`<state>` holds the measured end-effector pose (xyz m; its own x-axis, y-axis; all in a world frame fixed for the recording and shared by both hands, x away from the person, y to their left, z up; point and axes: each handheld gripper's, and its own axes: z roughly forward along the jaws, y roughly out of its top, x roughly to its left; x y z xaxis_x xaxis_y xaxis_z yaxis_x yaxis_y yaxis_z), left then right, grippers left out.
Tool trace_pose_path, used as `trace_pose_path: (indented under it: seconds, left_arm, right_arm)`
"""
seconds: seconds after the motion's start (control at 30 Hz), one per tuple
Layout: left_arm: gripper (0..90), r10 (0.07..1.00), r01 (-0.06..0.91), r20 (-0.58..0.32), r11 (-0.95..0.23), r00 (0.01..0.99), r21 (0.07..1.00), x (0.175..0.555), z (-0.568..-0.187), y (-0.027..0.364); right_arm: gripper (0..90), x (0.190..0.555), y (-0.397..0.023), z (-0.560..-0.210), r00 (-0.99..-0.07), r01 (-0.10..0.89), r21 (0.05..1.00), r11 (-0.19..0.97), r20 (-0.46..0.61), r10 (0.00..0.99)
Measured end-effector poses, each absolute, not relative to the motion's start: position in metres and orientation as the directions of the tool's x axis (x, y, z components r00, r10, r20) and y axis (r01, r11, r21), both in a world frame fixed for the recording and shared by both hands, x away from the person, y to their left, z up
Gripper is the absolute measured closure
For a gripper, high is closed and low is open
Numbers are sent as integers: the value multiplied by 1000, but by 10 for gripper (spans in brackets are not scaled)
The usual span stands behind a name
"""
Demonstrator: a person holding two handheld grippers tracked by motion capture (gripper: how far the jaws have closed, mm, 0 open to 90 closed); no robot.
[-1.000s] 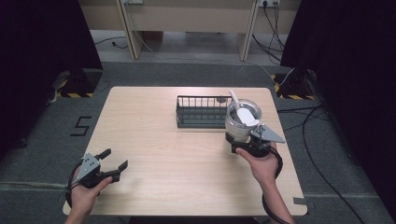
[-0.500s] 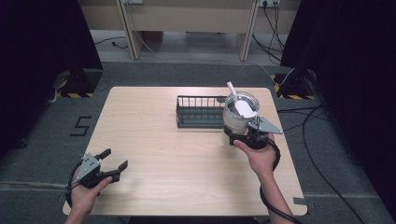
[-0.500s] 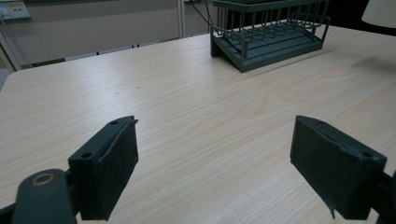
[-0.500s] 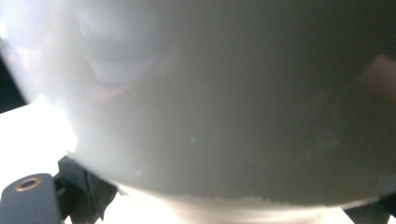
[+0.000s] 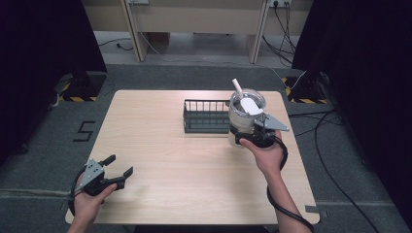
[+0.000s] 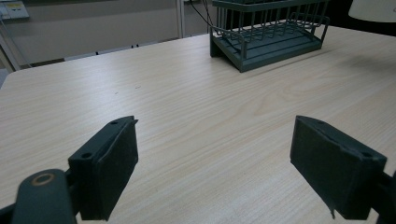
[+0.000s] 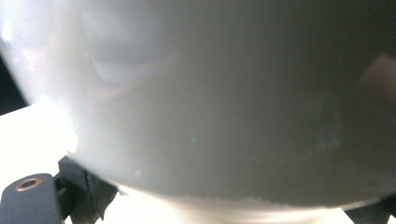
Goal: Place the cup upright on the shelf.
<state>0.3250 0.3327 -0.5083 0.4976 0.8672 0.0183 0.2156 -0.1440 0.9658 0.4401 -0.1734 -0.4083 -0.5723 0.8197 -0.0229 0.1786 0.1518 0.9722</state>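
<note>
Table [image 5: 194,160]: light wood, rectangular, on grey floor.
Rack [image 5: 206,116]: dark wire, at the far middle of the table, just left of the cup; also seen at the top of the left gripper view [image 6: 268,35].
Cup [image 5: 245,116]: pale, round, clear lid on top, white straw [image 5: 237,87] slanting up and to the far left; held near the table's right side, touching or just beside the rack's right end; cannot tell whether its base meets the tabletop. Smooth grey wall pressed close in the right gripper view [image 7: 224,98].
Right gripper [image 5: 243,136]: clamped around the cup's lower body, right hand [image 5: 267,153] behind it.
Left gripper [image 5: 119,165]: at the near left corner, jaws spread wide, nothing between them, bare wood beneath [image 6: 215,154]; gripped by left hand [image 5: 90,201].
</note>
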Motion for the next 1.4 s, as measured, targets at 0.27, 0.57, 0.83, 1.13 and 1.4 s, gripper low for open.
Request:
trace_pose_path:
  seconds: [0.27,0.57,0.83,1.13,1.4]
  left_arm:
    - [146,866,221,9,-138,501,965,325,-508,332]
    - [146,866,221,9,-138,501,966,325,-508,332]
    - [145,869,222,7,-134,495,966,324,-508,333]
    - [145,868,224,7,-136,497,965,325,-509,332]
    - [146,869,224,6,-134,495,965,325,-509,332]
  right_arm:
    - [104,447,-166,-400,-573,170,973,153,-29,819]
    - [104,455,-160,-390,-574,163,975,150,-30,819]
    - [104,463,-156,-383,-573,164,976,141,-22,819]
    - [105,475,-150,-379,-570,168,976,135,-16,822]
    - [104,485,-145,-374,-567,166,977,136,-19,823]
